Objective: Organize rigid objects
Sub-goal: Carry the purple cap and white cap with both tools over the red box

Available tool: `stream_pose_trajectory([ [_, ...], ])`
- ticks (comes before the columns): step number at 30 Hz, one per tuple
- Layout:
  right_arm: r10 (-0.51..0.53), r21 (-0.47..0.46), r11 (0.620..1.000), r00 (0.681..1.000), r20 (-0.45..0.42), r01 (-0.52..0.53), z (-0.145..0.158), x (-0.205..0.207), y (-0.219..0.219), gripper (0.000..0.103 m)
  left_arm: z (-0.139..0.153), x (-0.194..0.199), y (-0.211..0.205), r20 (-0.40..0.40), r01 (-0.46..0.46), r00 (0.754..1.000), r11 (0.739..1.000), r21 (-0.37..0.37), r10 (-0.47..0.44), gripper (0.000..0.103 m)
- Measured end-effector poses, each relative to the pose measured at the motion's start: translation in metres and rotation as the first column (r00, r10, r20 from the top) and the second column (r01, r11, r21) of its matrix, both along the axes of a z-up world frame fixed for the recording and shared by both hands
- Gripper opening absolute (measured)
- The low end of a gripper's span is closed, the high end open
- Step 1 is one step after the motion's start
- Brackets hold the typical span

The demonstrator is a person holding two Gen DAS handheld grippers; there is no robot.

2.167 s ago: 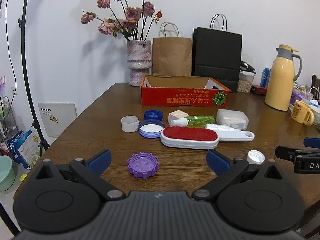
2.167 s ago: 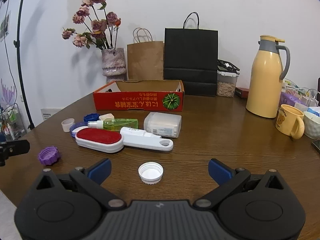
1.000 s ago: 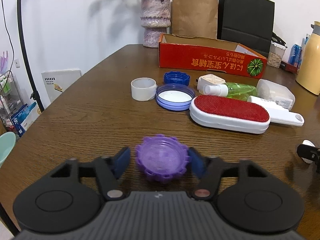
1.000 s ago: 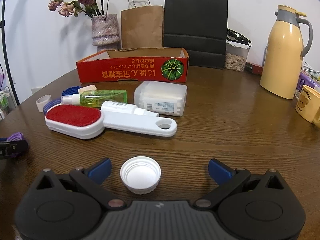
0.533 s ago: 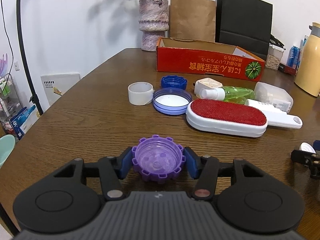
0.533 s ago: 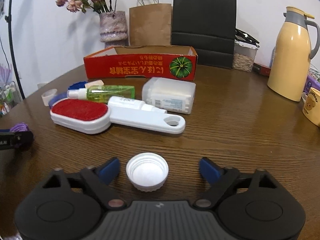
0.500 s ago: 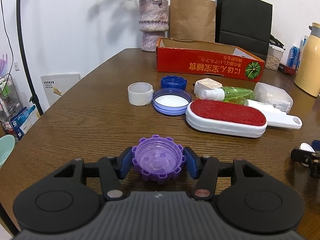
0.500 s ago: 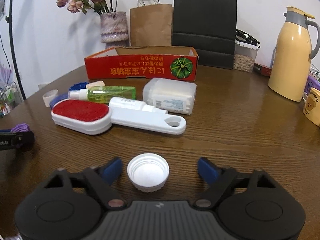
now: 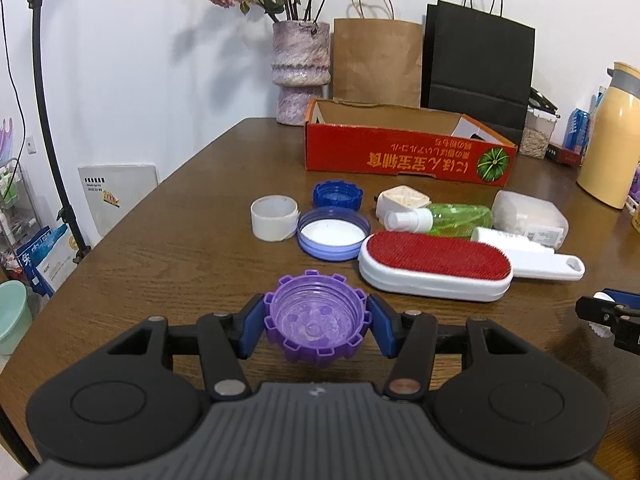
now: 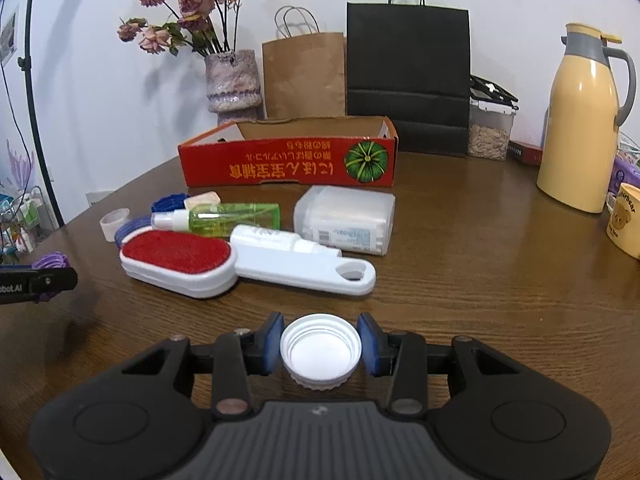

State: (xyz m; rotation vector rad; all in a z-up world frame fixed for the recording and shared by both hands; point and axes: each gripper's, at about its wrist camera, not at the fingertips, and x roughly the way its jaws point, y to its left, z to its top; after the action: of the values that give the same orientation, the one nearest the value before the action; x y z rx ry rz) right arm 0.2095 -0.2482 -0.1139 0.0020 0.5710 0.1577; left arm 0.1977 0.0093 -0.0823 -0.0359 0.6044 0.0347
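Left wrist view: the left gripper [image 9: 316, 326] is clenched on the purple cap [image 9: 315, 323], its blue pads [image 9: 251, 328] pressing the ridged rim from both sides, the cap open side up and low over the wooden table [image 9: 160, 248] (whether it has cleared the surface cannot be told). Right wrist view: the right gripper [image 10: 320, 346] is closing on the white cap [image 10: 320, 350], which lies open side up between the jaws; the pads [image 10: 272, 344] look to meet its rim on both sides. Ahead of both tools lie the remaining items: a red-faced lint brush [image 9: 436, 266], a white handled case [image 10: 304, 266], a green spray bottle [image 10: 218, 218], a translucent rectangular box [image 10: 346, 218], a white ring [image 9: 274, 216], a pale blue lid [image 9: 334, 238] and a dark blue cap [image 9: 338, 195]. Beyond them stands the open red cardboard box [image 9: 408, 158], the likely destination. Step in hand, as judged: the grasp phase, with one cap secured and the second being taken. The next move would call for confirming the right hold, then lifting both caps clear of the table and carrying them over the clutter and the near wall of the box before release. Both caps are small, rigid and smooth-edged, so a tilted or loose pinch could let one slip out.
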Motion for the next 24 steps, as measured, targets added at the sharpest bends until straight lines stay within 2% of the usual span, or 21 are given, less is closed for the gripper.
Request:
stream_pose_trajectory([
  [24, 0.049, 0.000, 0.999, 0.989, 0.143, -0.050, 0.059, 0.011, 0.024, 0.039, 0.056, 0.018, -0.014, 0.110, 0.028, 0.994, 1.000, -0.012, -0.026, 0.056],
])
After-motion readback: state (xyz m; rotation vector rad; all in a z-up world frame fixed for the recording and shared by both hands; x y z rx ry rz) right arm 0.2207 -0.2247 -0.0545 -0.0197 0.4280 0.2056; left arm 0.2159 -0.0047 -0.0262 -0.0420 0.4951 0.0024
